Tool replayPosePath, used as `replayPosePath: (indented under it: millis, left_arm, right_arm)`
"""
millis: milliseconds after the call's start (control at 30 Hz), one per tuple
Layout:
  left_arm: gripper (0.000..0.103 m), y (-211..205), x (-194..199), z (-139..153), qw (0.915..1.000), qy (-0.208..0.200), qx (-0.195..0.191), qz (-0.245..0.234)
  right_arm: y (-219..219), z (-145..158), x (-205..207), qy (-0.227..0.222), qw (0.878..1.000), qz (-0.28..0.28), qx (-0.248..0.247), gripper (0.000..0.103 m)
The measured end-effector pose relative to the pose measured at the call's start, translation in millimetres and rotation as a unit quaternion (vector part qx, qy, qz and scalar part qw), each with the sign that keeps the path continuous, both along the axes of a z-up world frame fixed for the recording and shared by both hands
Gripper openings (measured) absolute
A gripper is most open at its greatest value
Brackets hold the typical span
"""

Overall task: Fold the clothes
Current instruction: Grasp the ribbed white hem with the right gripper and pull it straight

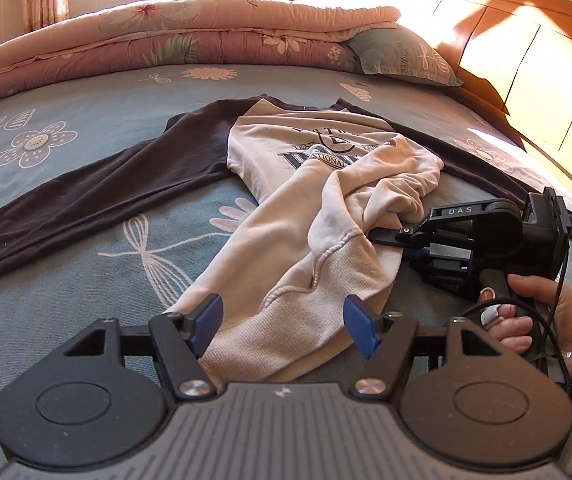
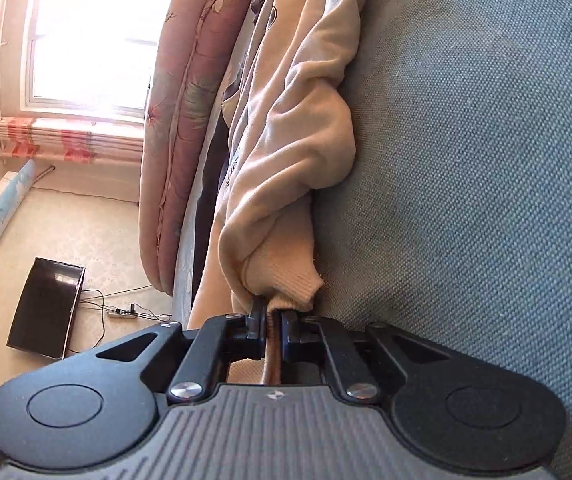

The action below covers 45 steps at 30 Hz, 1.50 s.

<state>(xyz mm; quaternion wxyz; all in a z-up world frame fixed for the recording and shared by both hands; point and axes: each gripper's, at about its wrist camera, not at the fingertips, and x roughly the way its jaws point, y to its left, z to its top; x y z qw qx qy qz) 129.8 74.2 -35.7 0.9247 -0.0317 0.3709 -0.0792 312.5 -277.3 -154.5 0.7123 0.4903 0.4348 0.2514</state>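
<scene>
Currently on my list, item by item.

Raglan sweatshirt (image 1: 286,148): cream body, dark sleeves, printed chest; lies face up on the bed (image 1: 85,92). One dark sleeve (image 1: 85,200) is stretched flat out to the side; the lower body is bunched and twisted toward me, ribbed hem (image 1: 326,280) crumpled.

Left tongs (image 1: 283,322): wide apart, blue pads empty, poised just over the near hem.

Right tongs (image 2: 271,318): closed on a ribbed edge of the cream fabric, low against the sheet. My hand (image 1: 534,312) grips their handle at the garment's far side.

Step in hand, as I judge it: drawing the rumpled lower half straight, or carrying it over as a fold; the creases fit either. Next move calls for the left tongs to take the hem opposite the right, so both edges travel level.

Surroundings: rolled floral quilt (image 1: 205,36) and pillow (image 1: 402,54) near the headboard (image 1: 526,60), well clear. Cable (image 1: 550,300) trailing from the right handle could snag the cloth.
</scene>
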Motion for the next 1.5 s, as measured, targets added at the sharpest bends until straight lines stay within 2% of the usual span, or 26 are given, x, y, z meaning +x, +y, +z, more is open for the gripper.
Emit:
replayPosePath:
  millis: [200,533,800,967,1100,1267,1400,1467,1500]
  left_arm:
    - [0.068,10,-5,3,0.9998,-0.001,-0.007,0.016]
    - [0.069,10,-15,13,0.9998,-0.012,-0.002,0.016]
    - [0.069,-7,-23,18,0.9999,-0.014,0.008,-0.003]
    - [0.07,-18,-24,20,0.9997,-0.013,0.014,-0.015]
    - [0.07,-26,-22,21,0.9994,-0.012,0.016,-0.027]
    - [0.071,-38,-21,22,0.9989,-0.008,0.023,-0.04]
    - [0.071,-44,-18,17,0.9985,0.004,0.016,-0.053]
    - [0.072,-47,-15,10,0.9975,0.022,0.003,-0.067]
    - [0.072,-47,-12,4,0.9969,0.037,-0.018,-0.067]
  right_arm:
    - [6,8,-2,-0.018,0.999,-0.001,-0.032,0.003]
    - [-20,65,-32,-0.103,0.987,0.057,-0.108,0.005]
    - [-103,114,-83,-0.144,0.981,0.018,-0.131,0.005]
    - [-131,135,-108,-0.162,0.972,0.006,-0.169,0.006]
    - [-142,124,-116,-0.136,0.974,0.036,-0.18,0.015]
    - [-168,115,-123,-0.118,0.98,-0.006,-0.163,0.016]
    - [-184,114,-121,-0.117,0.978,-0.035,-0.17,0.029]
    - [-189,109,-120,-0.11,0.978,-0.044,-0.171,0.03]
    - [-192,105,-120,-0.105,0.979,-0.048,-0.169,0.031]
